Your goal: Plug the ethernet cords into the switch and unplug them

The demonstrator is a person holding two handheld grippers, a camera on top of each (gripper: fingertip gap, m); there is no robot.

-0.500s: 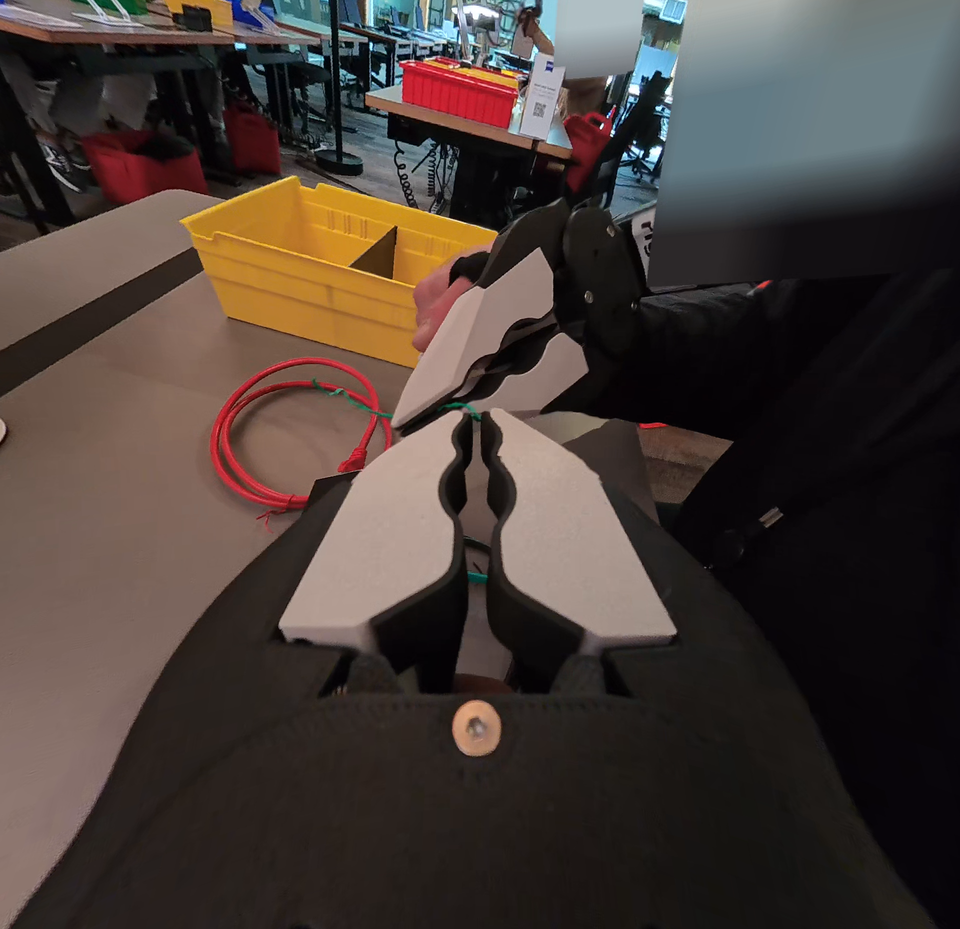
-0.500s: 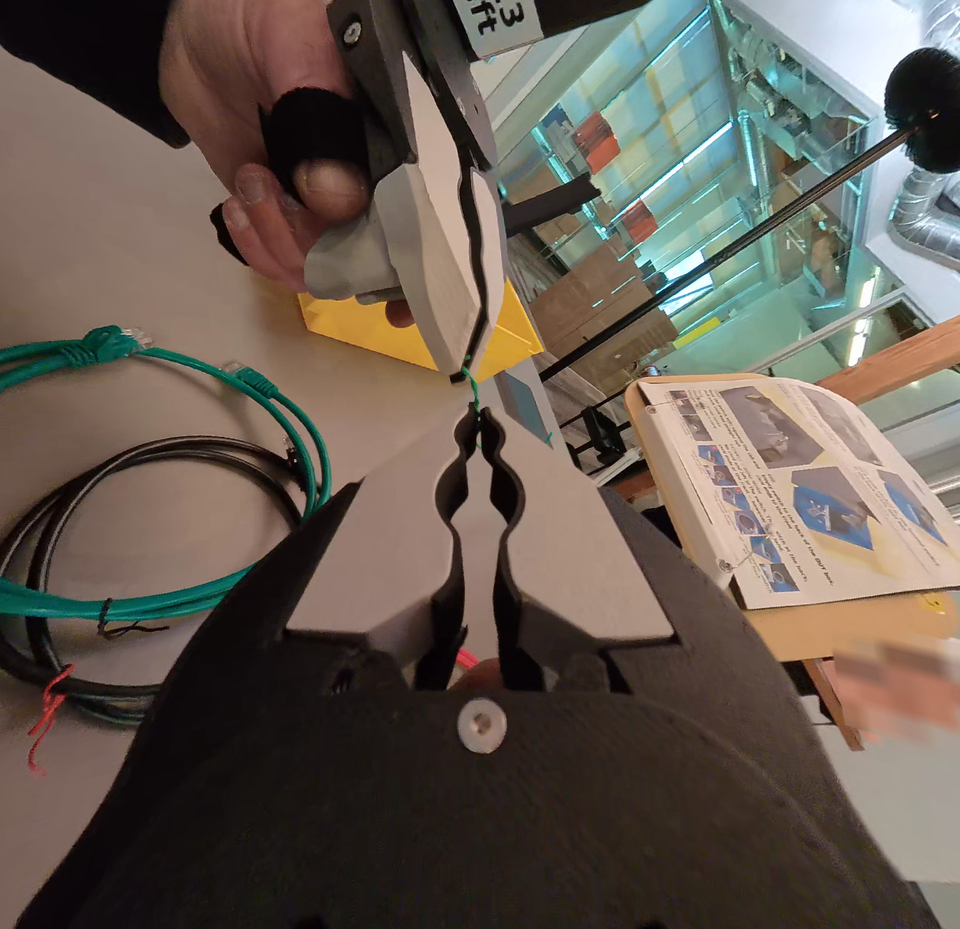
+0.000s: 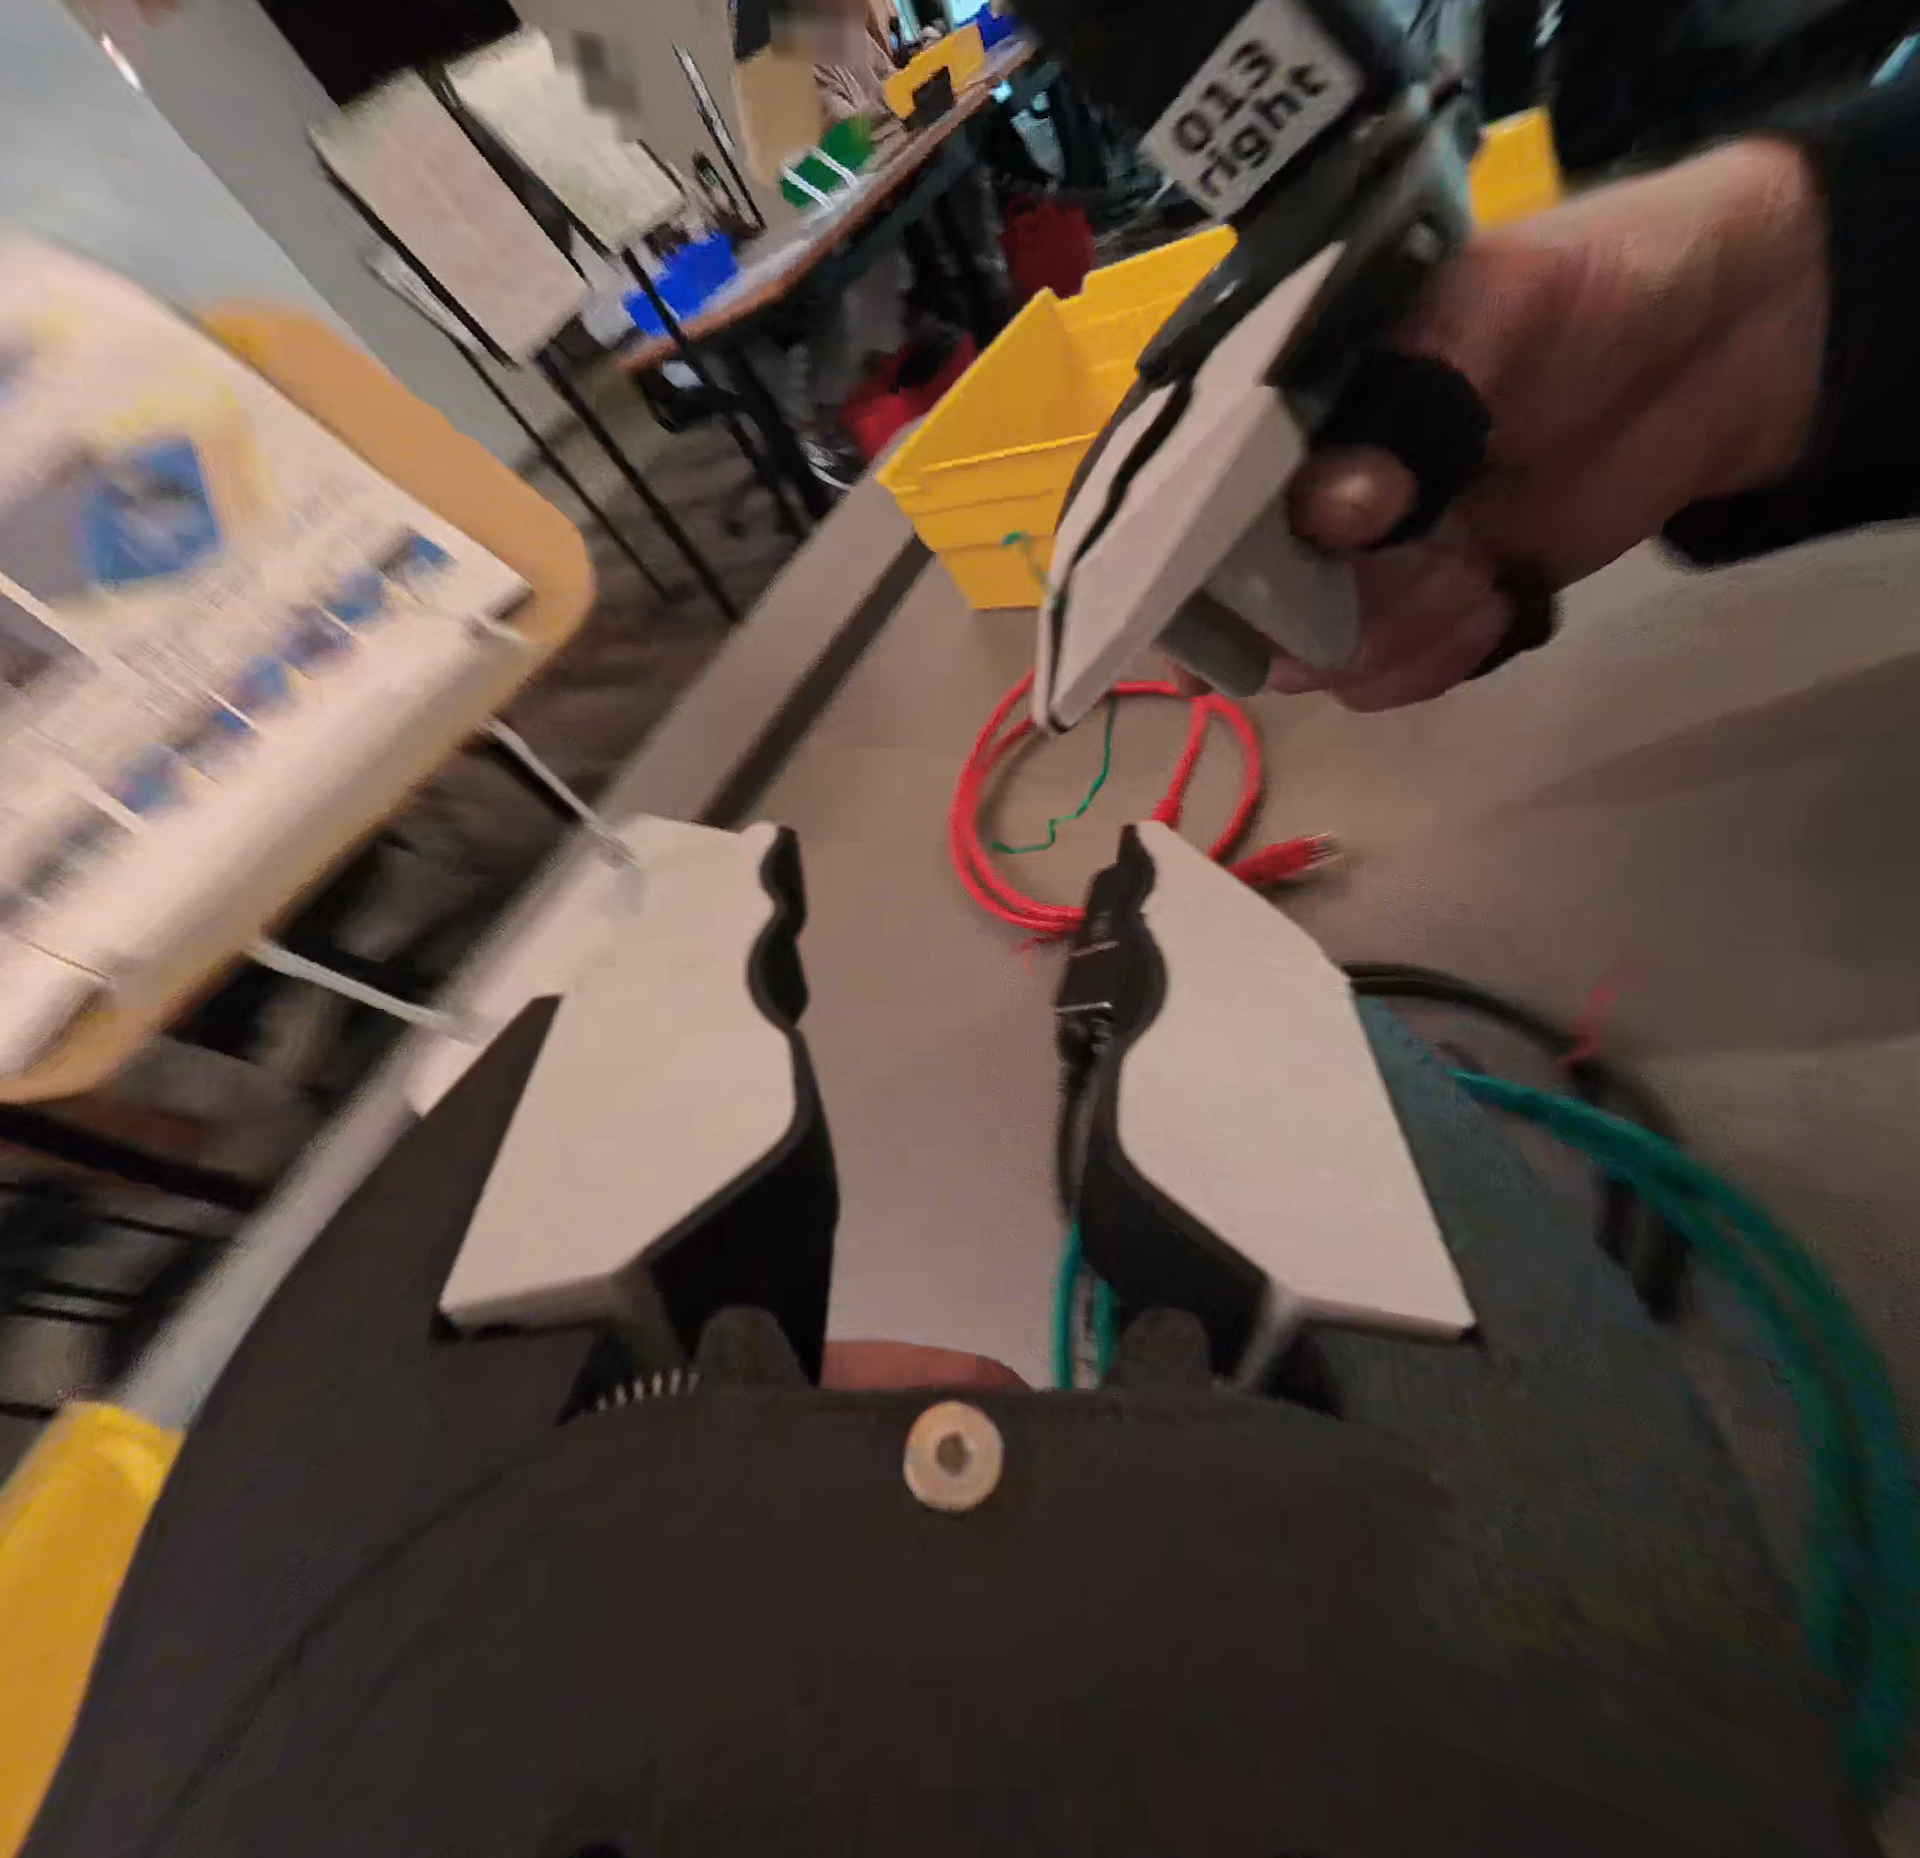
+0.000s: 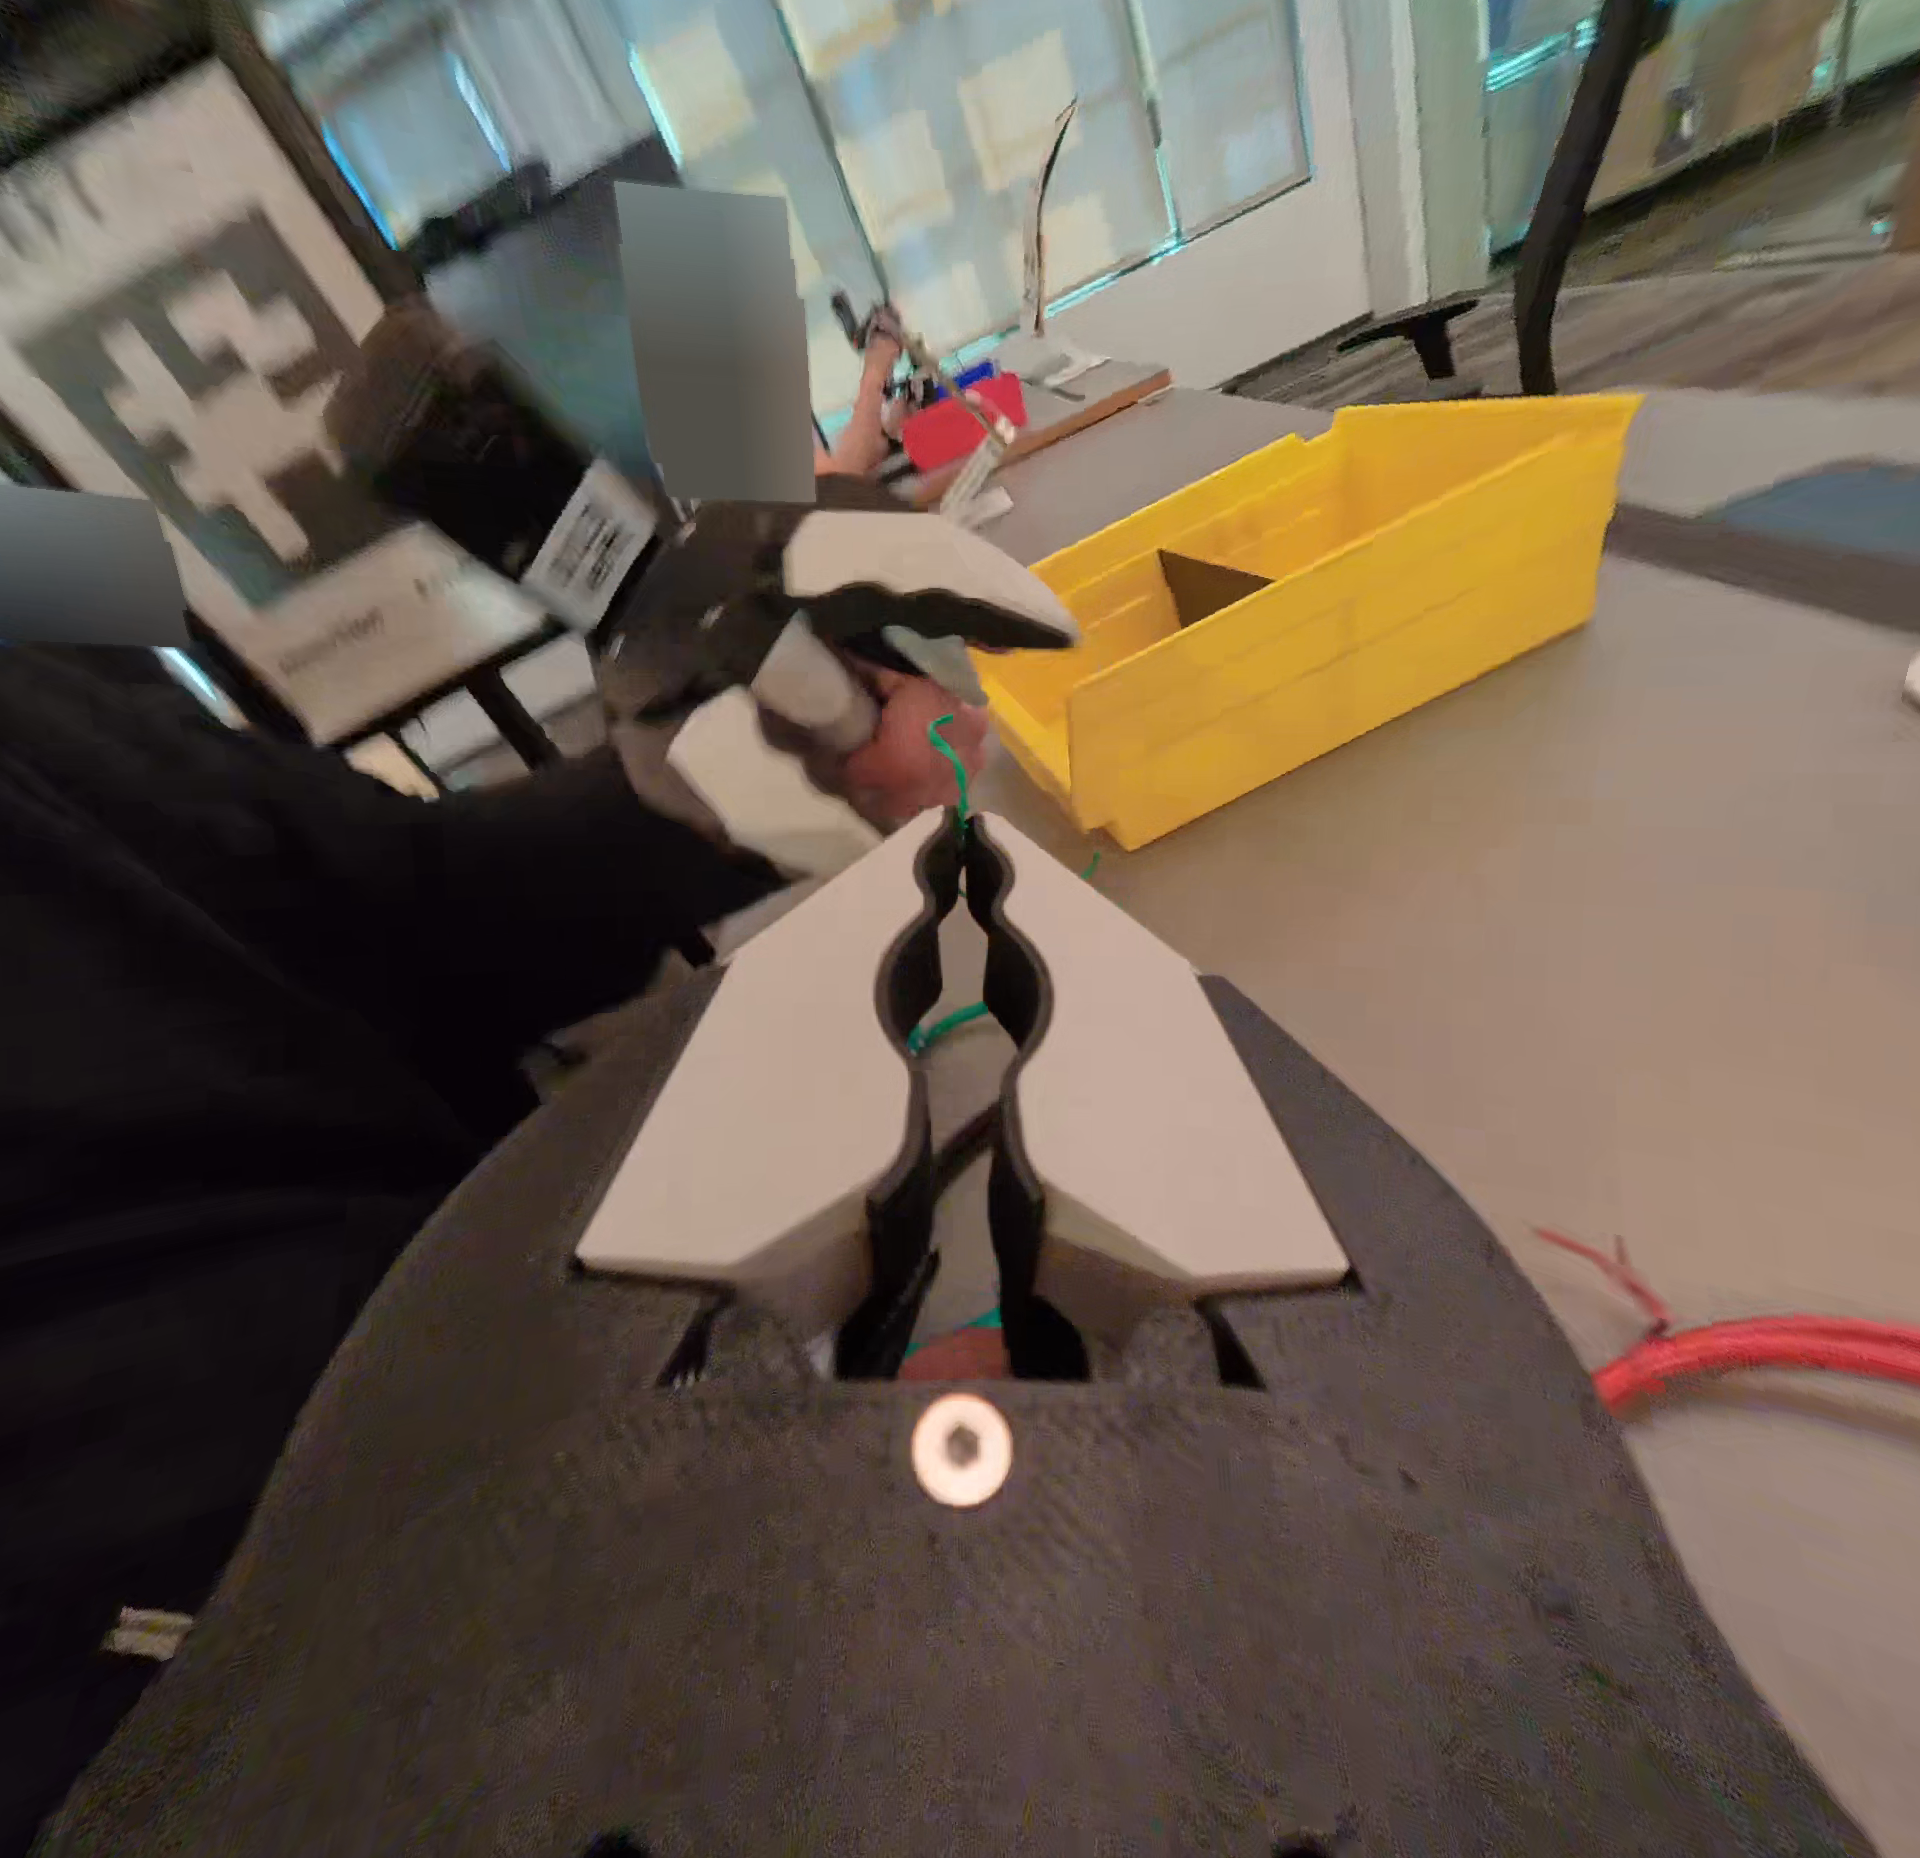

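**A:** Green twist tie (image 4: 961, 790) is pinched at the very tips of my right gripper (image 4: 964, 834), jaws clenched on it. One end curls up past the tips, the other trails down. From the left wrist view the same wire (image 3: 1081, 800) dangles off the right tool toward the table.

**B:** Left side?

**A:** Left gripper (image 3: 951, 852) is released, jaws wide, nothing between them. A black connector (image 3: 1091, 961) and a bit of green cord (image 3: 1070, 1289) show against the inner face of one finger; can't tell if they touch it or just lie on the table below. More green cord (image 3: 1714, 1216) loops beside that finger, black cord (image 3: 1455, 987) just past it.

**B:** Ahead of the tools?

**A:** Red cord (image 3: 1101, 800), coiled, straight ahead of the left tips, plug (image 3: 1294, 858) sticking out on one side. Beyond that the yellow bin (image 4: 1351, 603), divider inside, otherwise looks empty. No switch in either view.

**B:** So plugging hasn't started.

**A:** My read too: cords are being untied first. To do it well, I'd drop the tie clear of the coils, maybe in the bin, so it doesn't snag a latch. Then take a cord close behind the plug, clip side visible, not mid-cable. Heavy blur in the left view, so I'd slow down before any grab.
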